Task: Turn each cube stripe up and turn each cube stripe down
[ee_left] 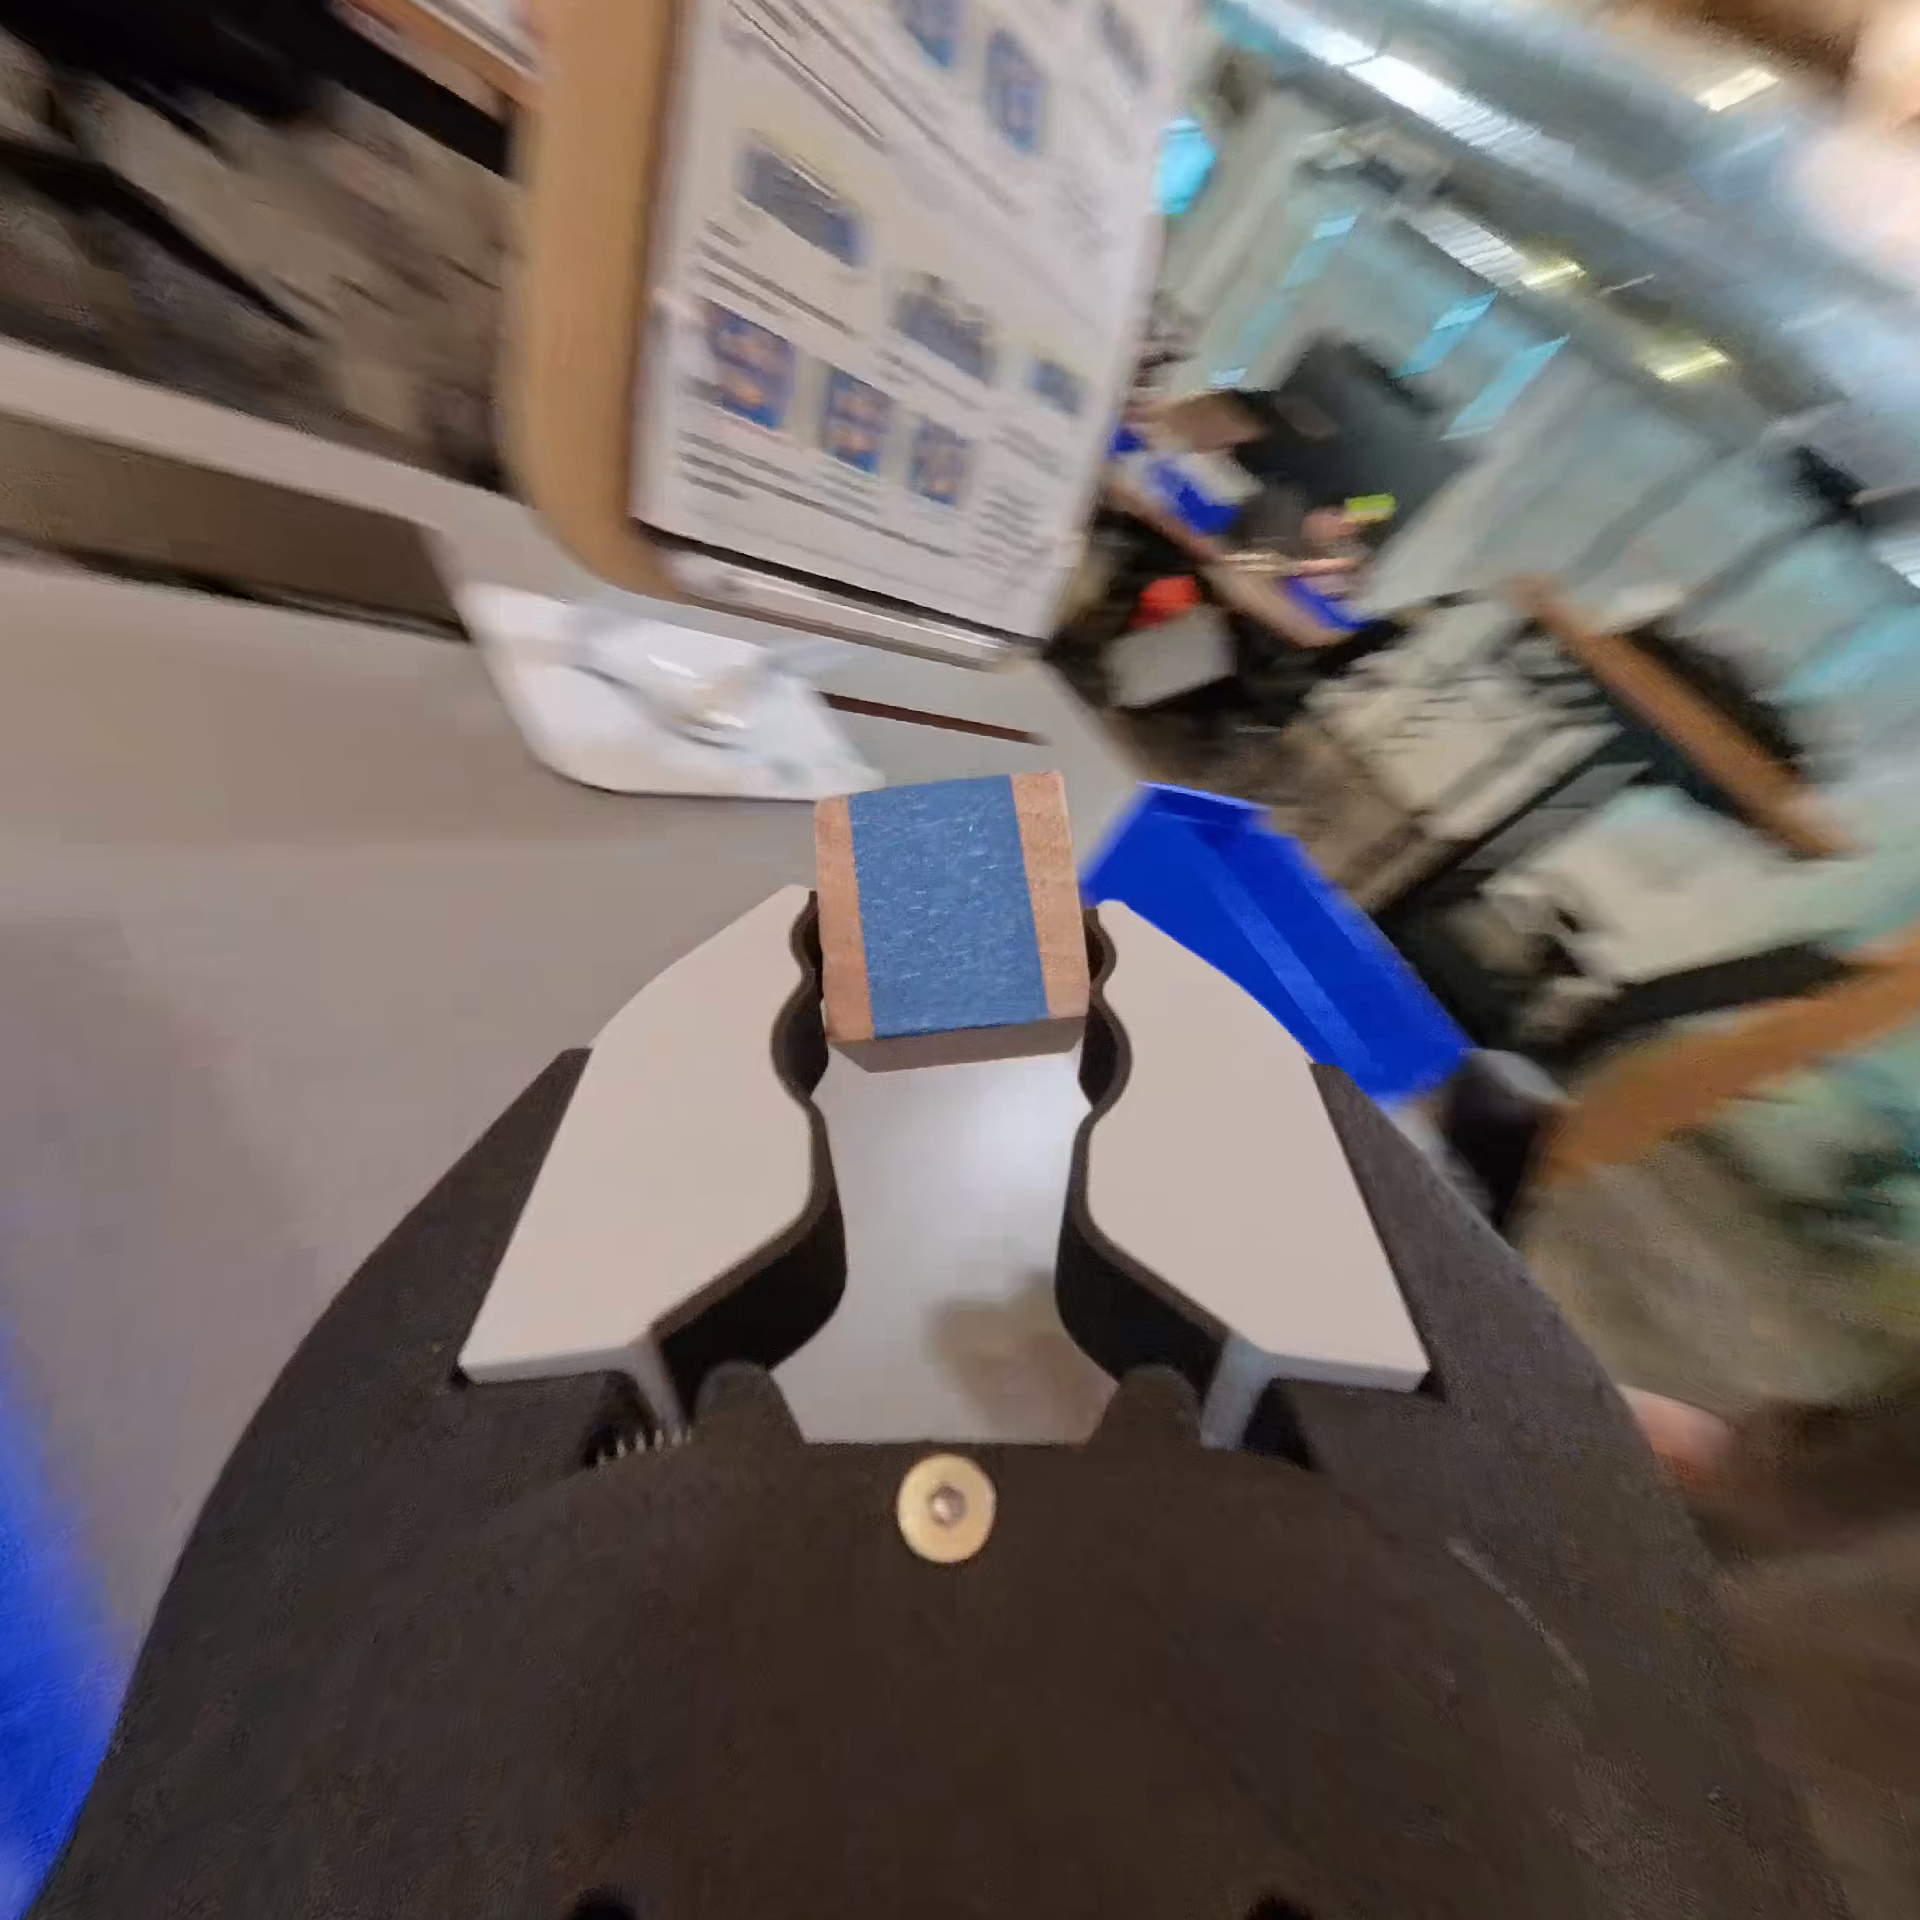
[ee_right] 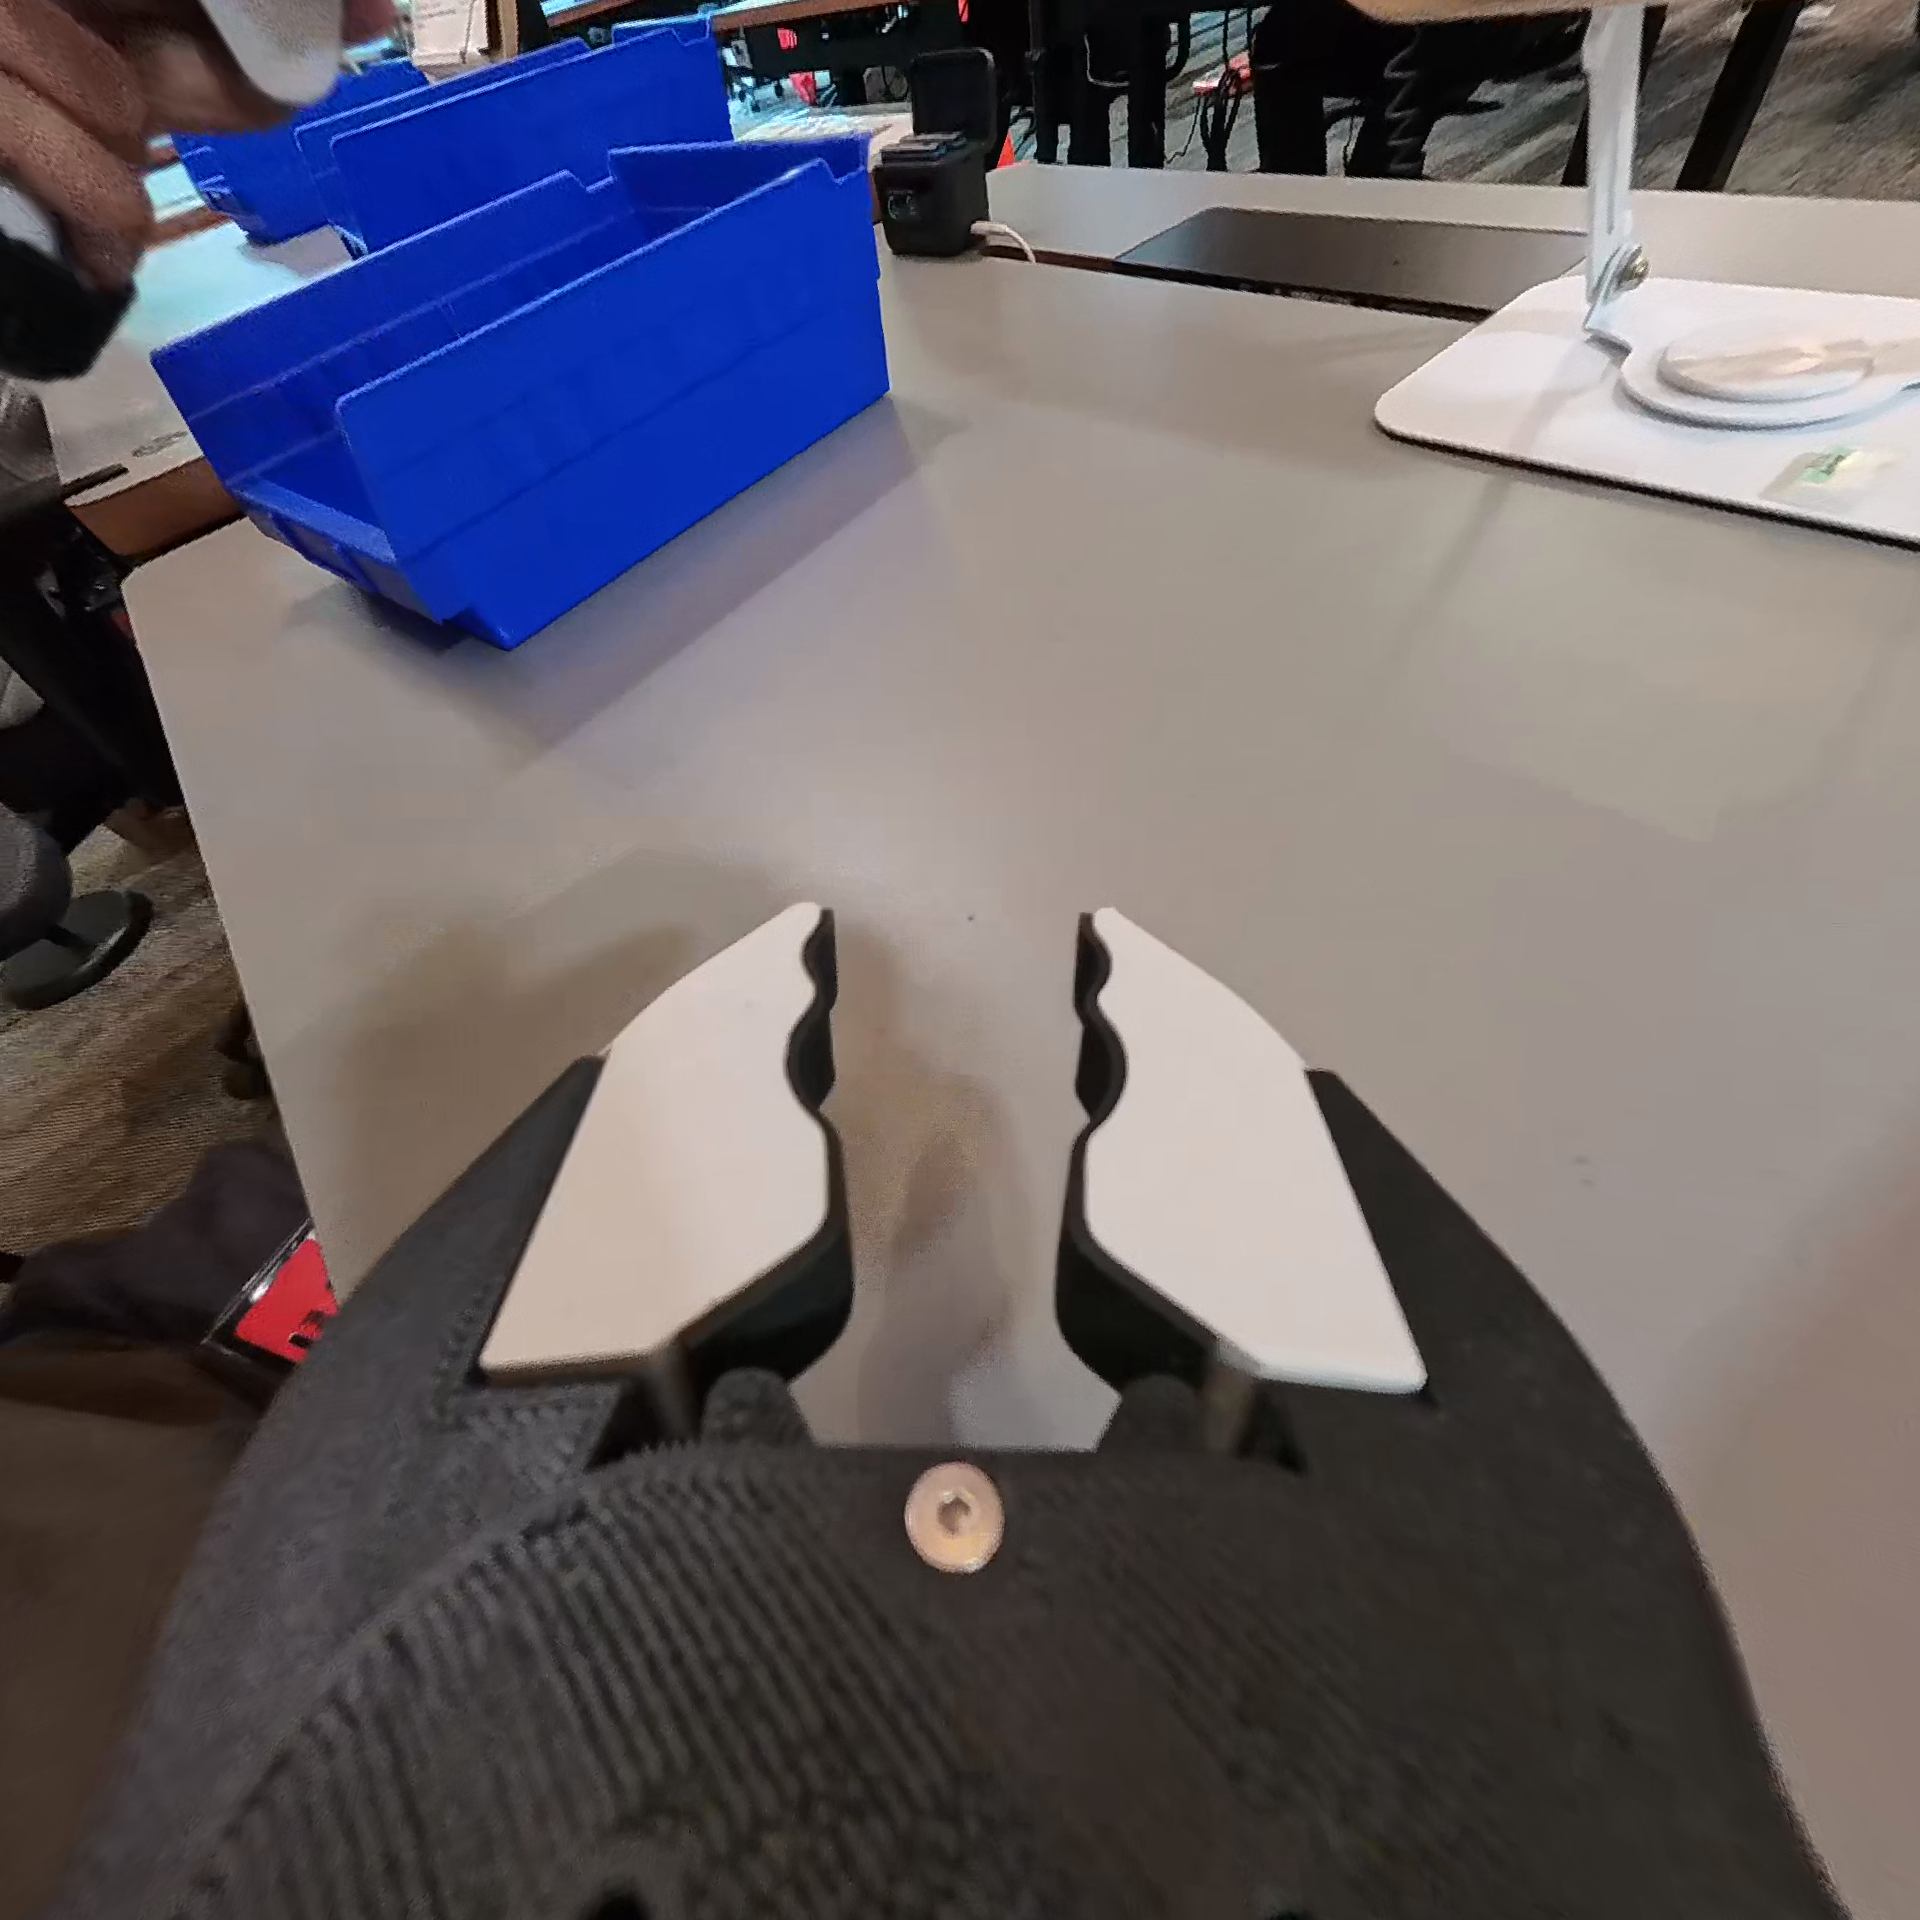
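Observation:
In the left wrist view my left gripper [ee_left: 951, 925] is shut on a wooden cube [ee_left: 948, 920] with a wide blue tape stripe. The striped face points up toward the camera. I hold the cube above the grey table [ee_left: 260, 883], and the background is motion-blurred. In the right wrist view my right gripper [ee_right: 956, 920] is open and empty, low over the grey table [ee_right: 1143, 675]. No cube shows in the right wrist view.
A blue bin [ee_right: 561, 384] stands at the table's far left, with more blue bins [ee_right: 436, 135] behind it. A white stand base [ee_right: 1683, 405] sits at the far right; it also shows in the left wrist view [ee_left: 675, 696]. A blue bin [ee_left: 1268, 935] lies right of the cube. A hand [ee_right: 94, 114] shows top left.

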A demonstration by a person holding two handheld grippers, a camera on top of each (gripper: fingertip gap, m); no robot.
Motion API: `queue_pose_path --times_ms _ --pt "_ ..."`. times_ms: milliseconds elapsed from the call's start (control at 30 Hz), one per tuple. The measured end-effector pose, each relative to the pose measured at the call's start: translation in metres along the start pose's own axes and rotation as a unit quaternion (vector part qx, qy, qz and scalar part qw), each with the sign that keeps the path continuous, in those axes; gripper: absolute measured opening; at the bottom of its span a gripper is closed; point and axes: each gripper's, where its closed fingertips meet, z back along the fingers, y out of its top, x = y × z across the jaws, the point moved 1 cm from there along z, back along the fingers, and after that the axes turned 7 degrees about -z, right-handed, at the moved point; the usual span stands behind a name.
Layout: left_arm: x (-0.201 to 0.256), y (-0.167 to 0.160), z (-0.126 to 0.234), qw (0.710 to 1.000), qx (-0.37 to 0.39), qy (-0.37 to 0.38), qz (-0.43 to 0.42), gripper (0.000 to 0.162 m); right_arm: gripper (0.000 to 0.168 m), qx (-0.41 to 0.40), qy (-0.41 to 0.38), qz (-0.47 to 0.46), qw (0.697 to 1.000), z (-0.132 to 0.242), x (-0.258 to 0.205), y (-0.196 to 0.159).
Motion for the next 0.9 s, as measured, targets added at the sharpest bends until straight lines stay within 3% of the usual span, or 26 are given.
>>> queue_pose_path --times_ms 100,200,567,900 --pt "0.035 -0.016 -0.018 0.977 0.004 -0.161 0.14 0.046 0.048 0.012 -0.014 0.022 1.0 0.002 0.001 0.004" --pt "0.052 -0.034 -0.032 0.947 0.005 -0.239 0.214 0.046 0.056 0.031 -0.035 0.056 0.997 0.004 0.002 0.009" --pt "0.103 -0.114 -0.074 0.867 -0.04 -0.35 0.352 0.046 0.058 0.163 -0.055 0.191 0.966 0.025 -0.021 0.043" --pt "0.125 -0.134 -0.08 0.833 -0.057 -0.385 0.392 0.046 0.056 0.214 -0.018 0.219 0.952 0.036 -0.045 0.052"
